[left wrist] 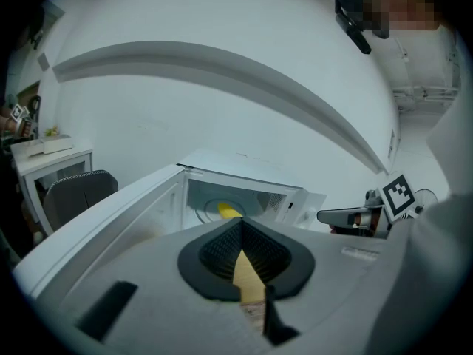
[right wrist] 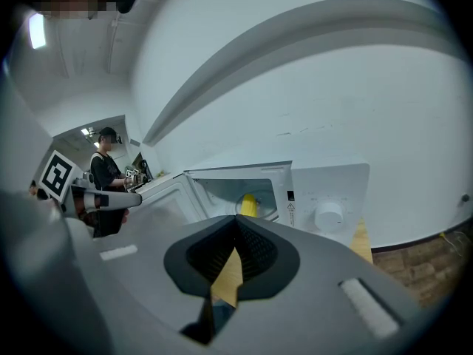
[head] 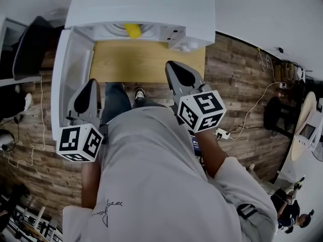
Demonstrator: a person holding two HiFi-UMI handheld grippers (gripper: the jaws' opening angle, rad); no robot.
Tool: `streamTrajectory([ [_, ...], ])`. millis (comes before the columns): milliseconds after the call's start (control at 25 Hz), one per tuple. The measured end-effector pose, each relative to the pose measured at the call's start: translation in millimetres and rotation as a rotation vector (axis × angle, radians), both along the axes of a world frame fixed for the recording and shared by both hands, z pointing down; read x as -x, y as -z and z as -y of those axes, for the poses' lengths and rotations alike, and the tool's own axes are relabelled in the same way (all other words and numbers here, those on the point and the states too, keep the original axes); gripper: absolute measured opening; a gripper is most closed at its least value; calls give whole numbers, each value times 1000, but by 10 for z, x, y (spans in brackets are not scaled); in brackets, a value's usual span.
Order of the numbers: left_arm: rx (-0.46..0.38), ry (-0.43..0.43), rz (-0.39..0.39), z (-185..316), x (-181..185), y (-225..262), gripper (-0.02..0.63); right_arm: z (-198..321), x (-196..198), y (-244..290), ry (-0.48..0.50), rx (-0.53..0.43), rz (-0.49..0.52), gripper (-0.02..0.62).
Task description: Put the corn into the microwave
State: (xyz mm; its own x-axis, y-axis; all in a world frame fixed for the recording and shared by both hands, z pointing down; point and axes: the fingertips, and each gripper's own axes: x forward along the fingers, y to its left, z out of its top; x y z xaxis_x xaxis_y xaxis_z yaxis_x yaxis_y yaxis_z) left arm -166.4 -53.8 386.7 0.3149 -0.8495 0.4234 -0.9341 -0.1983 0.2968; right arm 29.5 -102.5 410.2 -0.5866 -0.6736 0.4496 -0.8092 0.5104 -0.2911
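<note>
A yellow corn cob (head: 132, 30) lies on the turntable inside the white microwave (head: 146, 4), whose door (head: 68, 74) hangs open to the left. It also shows as corn (left wrist: 228, 211) in the left gripper view and as corn (right wrist: 249, 204) in the right gripper view. My left gripper (head: 93, 83) is shut and holds nothing, back from the open door. My right gripper (head: 172, 64) is shut and empty too, over the wooden table (head: 146, 59) in front of the microwave. Both sets of jaws point toward the cavity, well apart from the corn.
The microwave's dial (right wrist: 329, 215) sits on the control panel right of the cavity. Cables (head: 252, 110) and a power strip (head: 222, 133) lie on the wood floor at the right. A dark chair (head: 30, 47) stands at the left. A person (right wrist: 105, 170) stands far off.
</note>
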Motion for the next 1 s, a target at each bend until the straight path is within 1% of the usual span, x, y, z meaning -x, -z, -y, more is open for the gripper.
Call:
streamTrajectory([
  [160,5,3,31,-32,50,-26,-12,-45,-33,44,-4,-7,-11,11],
  [360,16,6,26,-82,62,-67,-12,-100,-58,58,-5,-4,-19,11],
  [560,8,3,24,-129,63,-46,-12,-151,-27,97,-8,-12,-28,11],
  [760,-2,-11,25,-165,60,-13,-12,-176,-8,122,-21,-18,-69,11],
  [1000,-13,-25,30,-182,90,26,-12,-244,52,149,-24,-8,-52,11],
])
